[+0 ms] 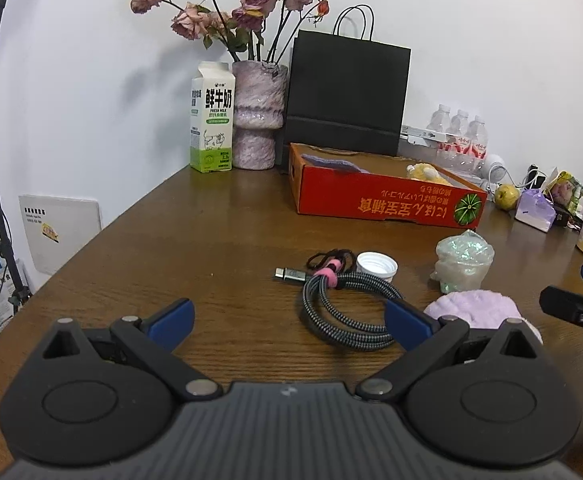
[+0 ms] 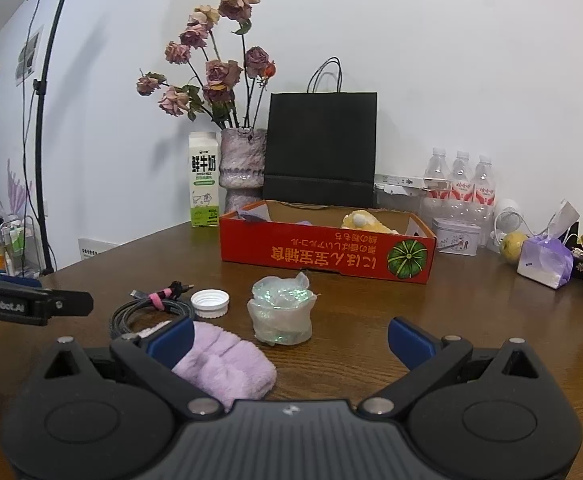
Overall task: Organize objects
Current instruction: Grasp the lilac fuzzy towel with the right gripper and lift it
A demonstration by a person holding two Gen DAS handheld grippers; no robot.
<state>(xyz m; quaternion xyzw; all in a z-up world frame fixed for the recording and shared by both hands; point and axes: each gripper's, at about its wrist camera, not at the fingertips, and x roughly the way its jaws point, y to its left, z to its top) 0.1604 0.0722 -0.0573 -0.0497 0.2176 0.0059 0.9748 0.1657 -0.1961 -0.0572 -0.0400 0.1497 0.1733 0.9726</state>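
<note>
Both grippers sit low at the near edge of the brown wooden bench [image 1: 139,240], jaws spread wide, nothing between them. Left gripper [image 1: 291,316] hovers just short of the coiled braided cable [image 1: 343,308]; its right blue finger overlaps the coil's edge in view, contact unclear. Right gripper [image 2: 291,340] is over the lilac fuzzy cloth [image 2: 227,364], left blue finger in front of the cloth's near-left corner, contact also unclear.

Cable is tied with a pink strap [image 1: 331,276], plug end pointing left. White bottle cap [image 1: 376,266] lies open side up just behind the coil, touching or nearly so. Right of the cap, a crumpled clear plastic wrap with iridescent flecks [image 2: 281,312] stands upright, just behind the lilac cloth.

Further back, a red cardboard tray [image 2: 327,258] with upside-down orange print and a green pumpkin picture. Inside it: a yellow plush toy [image 2: 361,222] toward the right, a purple cloth piece [image 1: 333,162] toward the left.

Behind the tray against the white wall: milk carton [image 1: 211,120], pinkish vase [image 1: 257,116] with dried roses [image 1: 251,0], black paper bag [image 1: 347,96]. To the right: three water bottles [image 2: 461,188], a small tin [image 2: 455,236], a yellow-green fruit [image 2: 512,244], a purple-white packet [image 2: 543,260]. Light stand [image 2: 41,120] at far left.
</note>
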